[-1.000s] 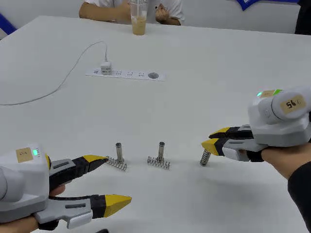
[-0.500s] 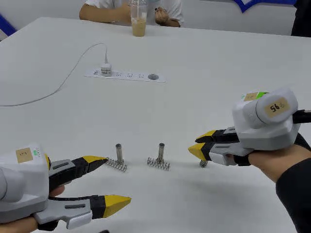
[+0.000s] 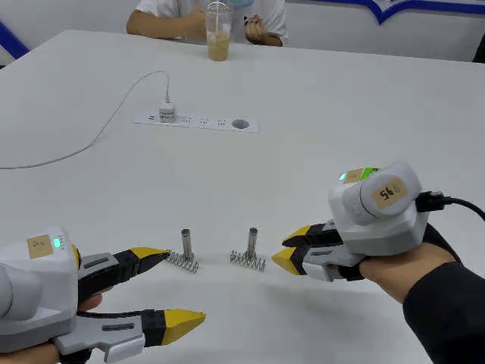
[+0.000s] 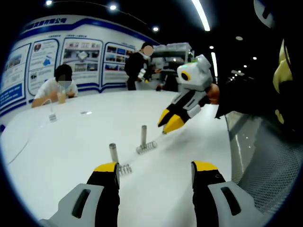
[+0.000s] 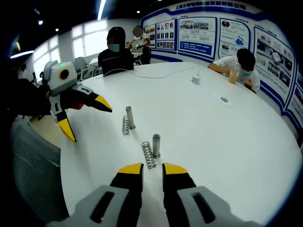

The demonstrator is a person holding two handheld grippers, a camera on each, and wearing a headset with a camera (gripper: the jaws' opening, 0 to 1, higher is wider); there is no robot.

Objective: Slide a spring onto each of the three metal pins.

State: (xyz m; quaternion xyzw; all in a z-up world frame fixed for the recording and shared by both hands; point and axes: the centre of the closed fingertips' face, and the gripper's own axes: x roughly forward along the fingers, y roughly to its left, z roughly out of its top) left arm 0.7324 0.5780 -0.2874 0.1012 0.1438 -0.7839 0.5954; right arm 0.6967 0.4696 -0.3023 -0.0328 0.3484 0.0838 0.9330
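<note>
Two bare metal pins stand upright on the white table, the left pin (image 3: 186,241) and the middle pin (image 3: 251,239). A spring (image 3: 183,262) lies flat at the foot of the left pin. Another spring (image 3: 248,260) lies at the foot of the middle pin. My right gripper (image 3: 291,246) hovers just right of the middle pin, its jaws a narrow gap apart with nothing between them; its own view shows that pin (image 5: 156,144) and spring (image 5: 148,155) just ahead. My left gripper (image 3: 174,287) stands wide open at the near left, empty, facing the left pin (image 4: 113,152).
A white power strip (image 3: 198,120) with a plugged-in charger and a cable (image 3: 91,136) lies across the far middle of the table. A cup with a drink (image 3: 218,30) stands at the far edge in front of a seated person (image 3: 163,11).
My right gripper has moved left, from over a spring standing on the third pin to just beside the middle pin, and its body now covers that spot. The left gripper has stayed put.
</note>
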